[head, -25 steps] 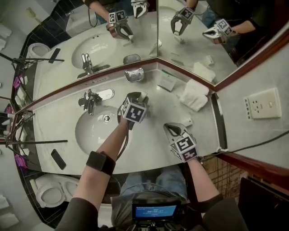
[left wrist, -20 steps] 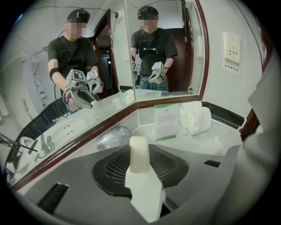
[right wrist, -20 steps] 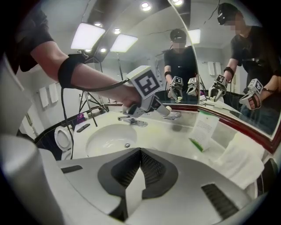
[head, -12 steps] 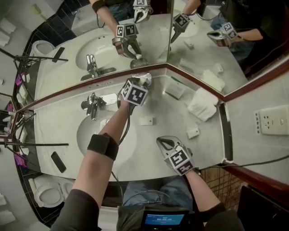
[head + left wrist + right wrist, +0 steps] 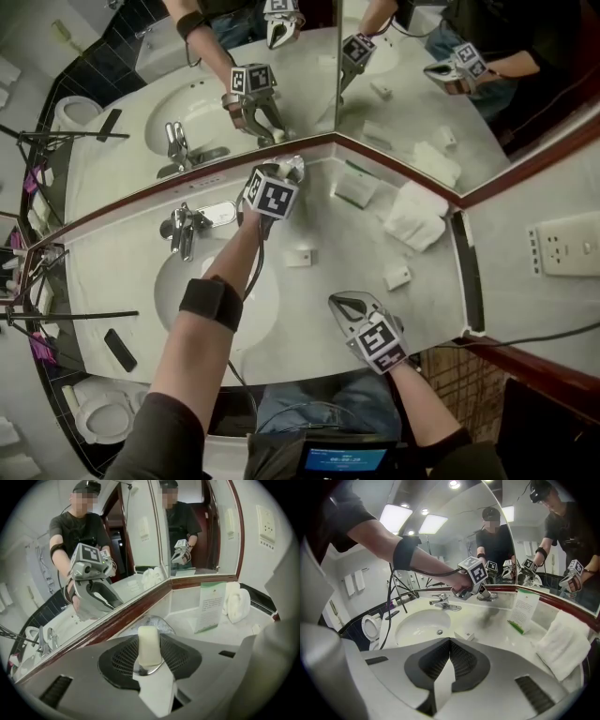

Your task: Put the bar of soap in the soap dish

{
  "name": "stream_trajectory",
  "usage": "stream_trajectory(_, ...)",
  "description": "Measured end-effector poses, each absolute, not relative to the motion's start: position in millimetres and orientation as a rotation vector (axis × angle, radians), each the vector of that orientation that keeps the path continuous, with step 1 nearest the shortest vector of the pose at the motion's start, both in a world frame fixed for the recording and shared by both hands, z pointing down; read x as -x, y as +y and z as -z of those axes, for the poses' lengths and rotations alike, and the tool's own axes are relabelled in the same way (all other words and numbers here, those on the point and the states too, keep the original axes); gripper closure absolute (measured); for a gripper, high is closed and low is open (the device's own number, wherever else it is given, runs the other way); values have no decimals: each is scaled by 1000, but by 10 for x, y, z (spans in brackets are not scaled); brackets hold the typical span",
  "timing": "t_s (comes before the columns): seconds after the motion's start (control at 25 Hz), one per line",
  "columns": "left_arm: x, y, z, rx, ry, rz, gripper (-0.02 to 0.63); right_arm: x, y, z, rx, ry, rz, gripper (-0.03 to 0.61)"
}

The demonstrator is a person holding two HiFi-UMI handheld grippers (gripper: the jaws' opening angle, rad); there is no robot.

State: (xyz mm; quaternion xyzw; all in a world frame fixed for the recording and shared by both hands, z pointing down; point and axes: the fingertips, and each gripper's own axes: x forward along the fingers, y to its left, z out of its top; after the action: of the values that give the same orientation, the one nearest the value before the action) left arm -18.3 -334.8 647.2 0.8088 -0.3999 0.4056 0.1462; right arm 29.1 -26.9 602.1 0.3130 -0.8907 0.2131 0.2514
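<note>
At the near edge of the worktop (image 5: 337,244), to the right of the washbasin (image 5: 183,281), we hold the right hand-held gripper (image 5: 345,305) low over the pale stone. Its jaws are clenched together with nothing between them. Our left forearm, a black band round it, crosses the right side of the washbasin. Just right of the washbasin lies a small white box (image 5: 300,256); a second small box (image 5: 397,277) lies further right of it. Behind the washbasin stands the chrome tap (image 5: 183,225).

Beyond the washbasin and to its right, where the mirror (image 5: 281,94) turns a corner at the back of the worktop, we hold the left hand-held gripper (image 5: 287,174) angled down. Its jaws are grasping the bar of soap (image 5: 149,644), which stands upright between the pads. The soap dish (image 5: 165,624) sits directly behind and under the soap, against the mirror's red-brown trim. Whether the soap touches it we cannot tell.

Further right of the washbasin, along the back wall, stand a green-and-white card (image 5: 354,183) and a folded white towel (image 5: 412,214). The mirror above reflects both grippers.
</note>
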Motion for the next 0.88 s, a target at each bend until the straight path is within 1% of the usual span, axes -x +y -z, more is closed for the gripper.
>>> stream_trajectory(0.04, 186, -3355, -6477, -2328, -1167, -1173, 468, -301, -273, -6011, -857, -2423, -579, 560)
stream_trajectory(0.16, 184, -3361, -6474, -2331, -1199, -1171, 374, -312, -275, -5994, -864, -2423, -578, 560)
stream_trajectory(0.2, 190, -3357, -6463, -2331, -1207, -1163, 368, -309, -269, -5995, -864, -2424, -577, 560)
stream_trajectory(0.48, 263, -3203, -6290, -2344, -1233, -1146, 368, -321, -229, -5978, -873, -2420, -588, 560)
stream_trajectory(0.72, 338, -2719, -5955, -2373, -1224, -1101, 372, -426, -246, -5965, -889, -2413, -552, 560)
stream_trajectory(0.8, 402, -2503, -5827, -2377, -1225, -1066, 391, -414, -251, -5879, -874, -2410, -562, 560)
stream_trajectory(0.88, 502, -2286, -5731, -2371, -1232, -1034, 438, -406, -275, -5818, -871, -2413, -562, 560)
